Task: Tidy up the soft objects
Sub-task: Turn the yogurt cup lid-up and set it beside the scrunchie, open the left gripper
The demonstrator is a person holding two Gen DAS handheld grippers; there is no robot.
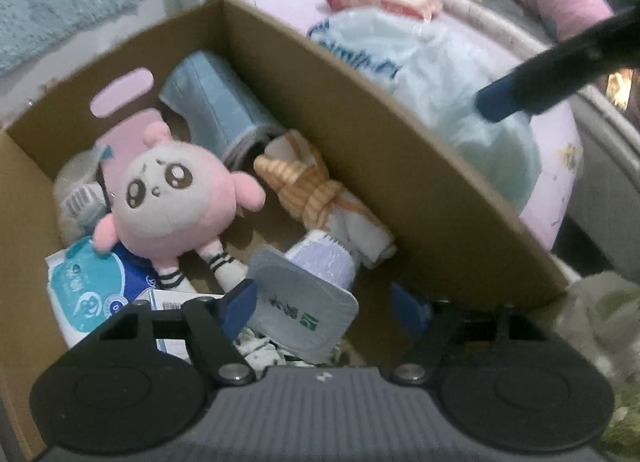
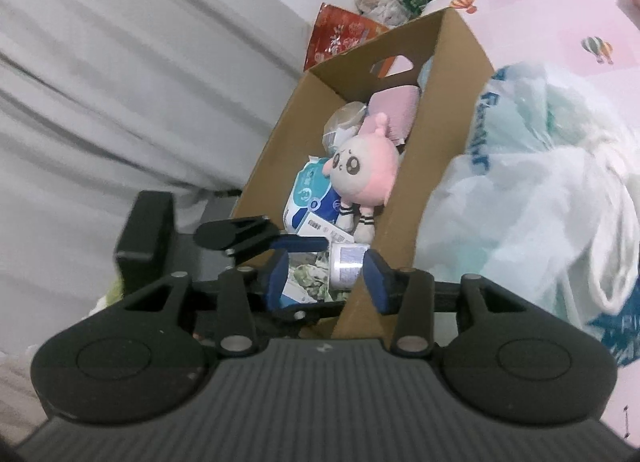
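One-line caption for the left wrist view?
Open left gripper above a cardboard box holding a pink plush toy and wipes pack.

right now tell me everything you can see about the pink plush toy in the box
The pink plush toy is a round soft doll with a pale face, big brown eyes, stubby pink arms, a small nub on top and thin legs in black-and-white striped socks. It looks like fleecy fabric. It lies face up inside the cardboard box, one arm over a blue-and-white wipes pack, its head toward a pink folded item. Neither claw touches it.
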